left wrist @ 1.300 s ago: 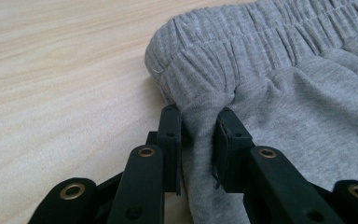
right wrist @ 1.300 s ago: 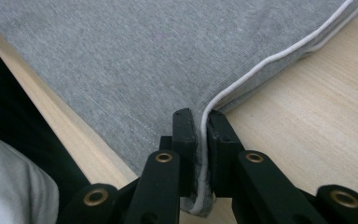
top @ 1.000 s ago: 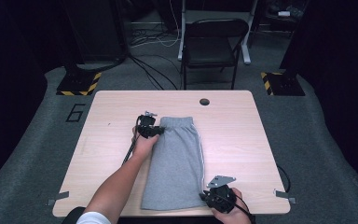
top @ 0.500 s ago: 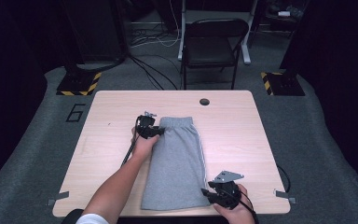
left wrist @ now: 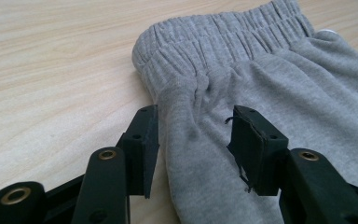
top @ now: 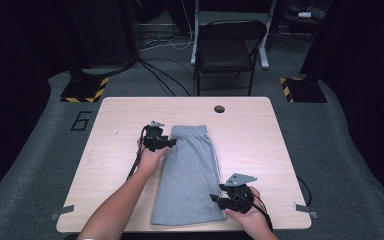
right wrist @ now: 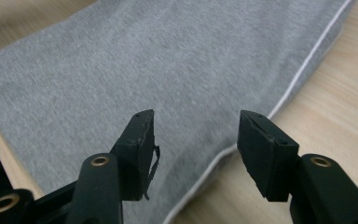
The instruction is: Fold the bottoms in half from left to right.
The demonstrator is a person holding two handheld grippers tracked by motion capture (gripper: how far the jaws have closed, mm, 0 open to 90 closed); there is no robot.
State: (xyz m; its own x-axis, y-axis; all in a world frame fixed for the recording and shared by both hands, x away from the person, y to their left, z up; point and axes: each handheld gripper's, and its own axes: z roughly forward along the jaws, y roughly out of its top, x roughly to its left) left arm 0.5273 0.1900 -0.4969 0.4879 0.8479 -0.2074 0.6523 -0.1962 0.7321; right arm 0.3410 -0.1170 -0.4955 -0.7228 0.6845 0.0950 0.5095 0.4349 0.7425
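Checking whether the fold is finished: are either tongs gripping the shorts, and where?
Nothing is held. Both tongs have just been opening: left tongs by the grey shorts' waistband, right tongs over the hem edge.

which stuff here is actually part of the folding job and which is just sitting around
In the job:
- grey shorts, folded lengthwise on the table
- left gripper, jaws just opened, by the waistband
- right gripper, jaws just opened, at the hem corner

Just around:
- folding chair behind the table
- cables on the floor
- striped stand bases
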